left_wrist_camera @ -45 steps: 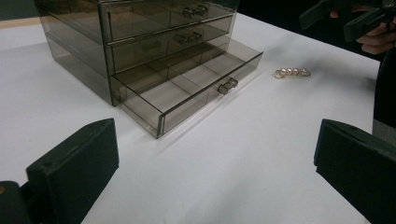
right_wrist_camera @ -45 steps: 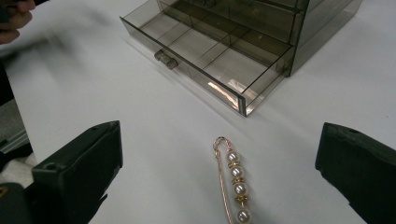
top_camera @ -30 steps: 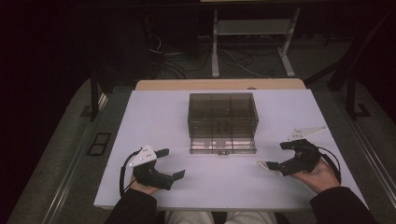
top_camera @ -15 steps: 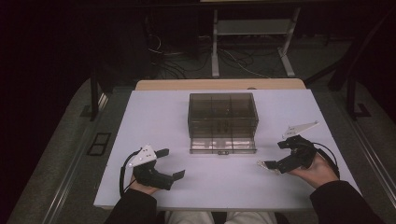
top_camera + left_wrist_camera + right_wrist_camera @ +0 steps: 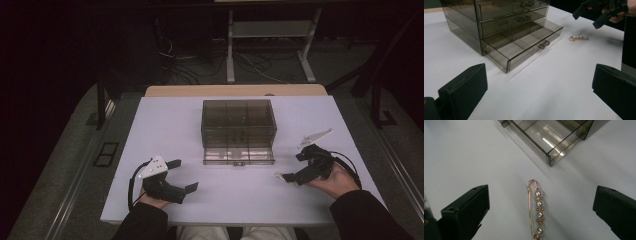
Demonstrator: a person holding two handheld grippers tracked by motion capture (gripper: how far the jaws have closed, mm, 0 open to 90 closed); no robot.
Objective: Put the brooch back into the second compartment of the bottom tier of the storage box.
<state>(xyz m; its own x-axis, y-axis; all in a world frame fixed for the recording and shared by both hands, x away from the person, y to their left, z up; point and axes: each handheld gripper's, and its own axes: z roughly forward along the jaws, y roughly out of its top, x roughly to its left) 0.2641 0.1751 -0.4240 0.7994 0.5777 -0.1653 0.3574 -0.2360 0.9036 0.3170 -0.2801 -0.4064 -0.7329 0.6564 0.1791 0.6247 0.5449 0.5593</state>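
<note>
- Your left claw (image 5: 181,176) rests low at the near left of the white surface (image 5: 165,120), released, its two black jaws standing wide apart with nothing between them.
- Through the left gripper view you look across bare surface toward the drawer cabinet, with your right claw hanging above the far right corner of that view.
- Your right claw (image 5: 289,167) sits at the near right of the surface, released as well, jaws spread wide and tilted down toward the surface.
- The pearl brooch pin (image 5: 536,212) lies flat on the surface between those spread jaws in the right gripper view, touching neither one. It is a gold safety-pin shape carrying four pearls in a row, its rounded loop end pointing toward the cabinet.
- In the high view the pin (image 5: 280,176) shows as a small pale glint just below your right claw, near the front right corner of the cabinet but apart from it.
- The smoked transparent drawer cabinet (image 5: 239,120) stands at the middle of the surface. Its bottom drawer (image 5: 524,45) is pulled out toward you, and the compartments you can see in it look empty.
</note>
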